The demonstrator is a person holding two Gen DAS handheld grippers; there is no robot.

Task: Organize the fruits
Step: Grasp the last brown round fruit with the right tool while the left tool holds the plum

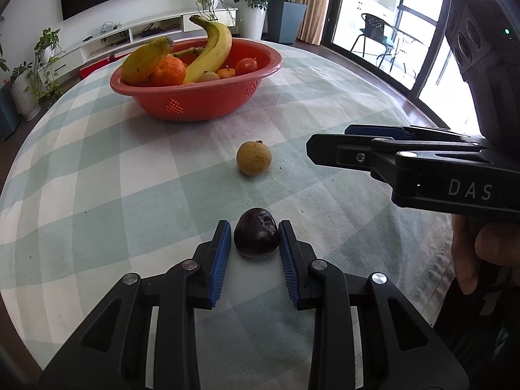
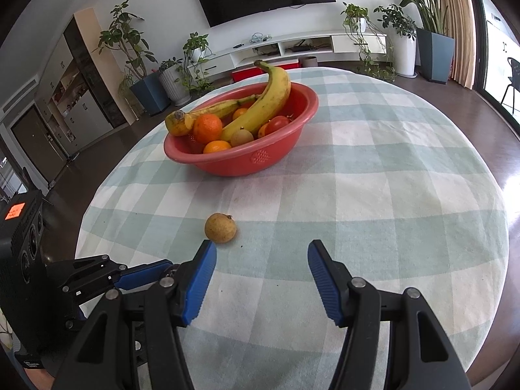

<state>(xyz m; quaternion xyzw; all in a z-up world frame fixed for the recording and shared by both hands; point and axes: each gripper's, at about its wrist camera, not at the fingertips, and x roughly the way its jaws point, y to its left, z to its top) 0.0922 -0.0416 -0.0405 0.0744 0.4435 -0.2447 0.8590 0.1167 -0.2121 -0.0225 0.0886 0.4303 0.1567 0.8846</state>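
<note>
A dark purple-brown fruit (image 1: 256, 237) lies on the checked cloth, and my left gripper (image 1: 254, 227) is shut on it, blue pads against its sides. A tan round fruit (image 1: 254, 157) (image 2: 220, 228) sits loose a little farther out, toward the red bowl (image 1: 195, 104) (image 2: 260, 162). The bowl holds two bananas (image 1: 213, 48), oranges (image 1: 167, 71) and a tomato (image 1: 246, 66). My right gripper (image 2: 260, 247) stands open above the cloth with nothing between its fingers, just right of the tan fruit; it reaches in from the right (image 1: 328, 141). The right wrist view hides the dark fruit.
The round table (image 2: 422, 195) wears a pale green and white checked cloth; its edge curves close on both sides. A person's hand (image 1: 481, 253) grips the right tool. Potted plants, a TV bench and glass doors stand beyond the table.
</note>
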